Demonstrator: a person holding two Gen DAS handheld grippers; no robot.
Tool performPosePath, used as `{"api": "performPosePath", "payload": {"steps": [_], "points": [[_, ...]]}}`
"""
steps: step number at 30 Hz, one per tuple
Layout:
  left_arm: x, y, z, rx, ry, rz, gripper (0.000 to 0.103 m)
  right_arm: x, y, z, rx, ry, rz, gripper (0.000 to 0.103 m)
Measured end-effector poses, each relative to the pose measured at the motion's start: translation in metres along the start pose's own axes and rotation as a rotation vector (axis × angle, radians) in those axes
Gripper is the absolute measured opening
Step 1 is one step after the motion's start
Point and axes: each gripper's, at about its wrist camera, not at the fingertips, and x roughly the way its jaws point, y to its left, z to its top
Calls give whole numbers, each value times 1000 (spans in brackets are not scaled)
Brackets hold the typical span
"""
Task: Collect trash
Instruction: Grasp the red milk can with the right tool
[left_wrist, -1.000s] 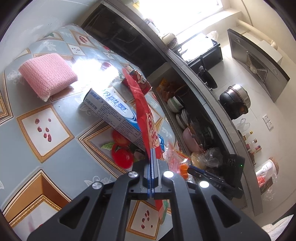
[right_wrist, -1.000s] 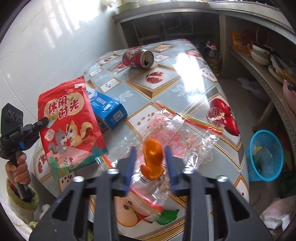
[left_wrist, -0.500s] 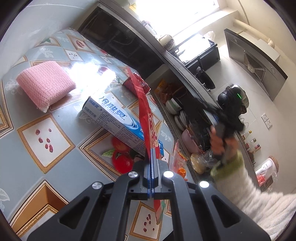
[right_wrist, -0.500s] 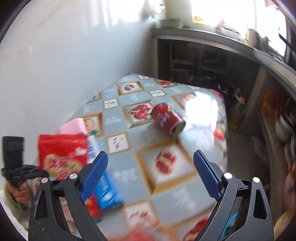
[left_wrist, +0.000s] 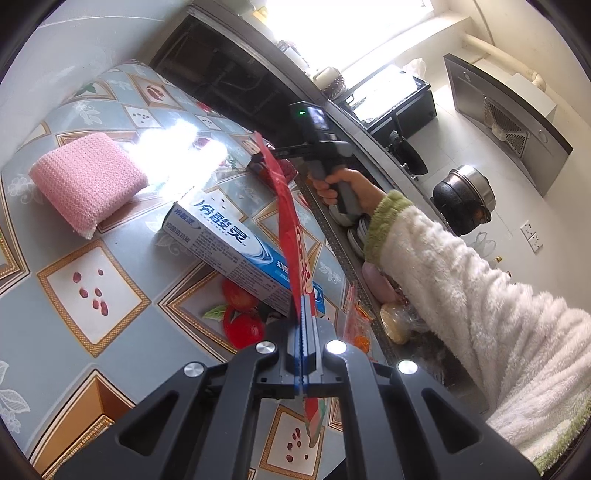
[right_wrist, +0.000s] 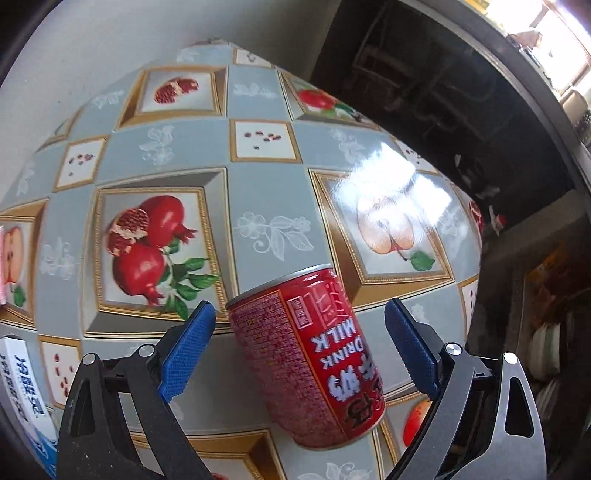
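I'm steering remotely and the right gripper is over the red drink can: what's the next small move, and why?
Probably close the right gripper on the red metal drink can. The can lies on its side on the fruit-patterned tablecloth, between the blue pads, which stand apart from it. The left gripper is shut on the red snack bag.

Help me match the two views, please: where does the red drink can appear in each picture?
Left wrist view: the red drink can is a sliver at upper centre, mostly behind the red snack bag, under the right gripper.
Right wrist view: it lies on its side, low centre, between the open jaws, untouched.
Shared landmark: the toothpaste box.
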Motion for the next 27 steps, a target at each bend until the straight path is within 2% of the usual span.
{"api": "performPosePath", "payload": {"steps": [3,6,10,14,18,27], "points": [[3,-1,1,5,4,-8,0,9,-4,-1,21,18,-9,74],[5,-3,2,14,6,-12,0,4,-12,-6,60,0,2,71],[4,-4,4,16,-1,-21,0,-7,-22,-8,127,-43,17,70],[2,-7,4,21,-7,-28,0,-31,-28,-26,245,-103,54,69],[-2,-10,2,27,-15,-33,0,-49,-21,-49,287,-138,41,68],[-9,-22,1,51,-37,-45,0,-66,-19,-98,450,-151,19,66]]}}
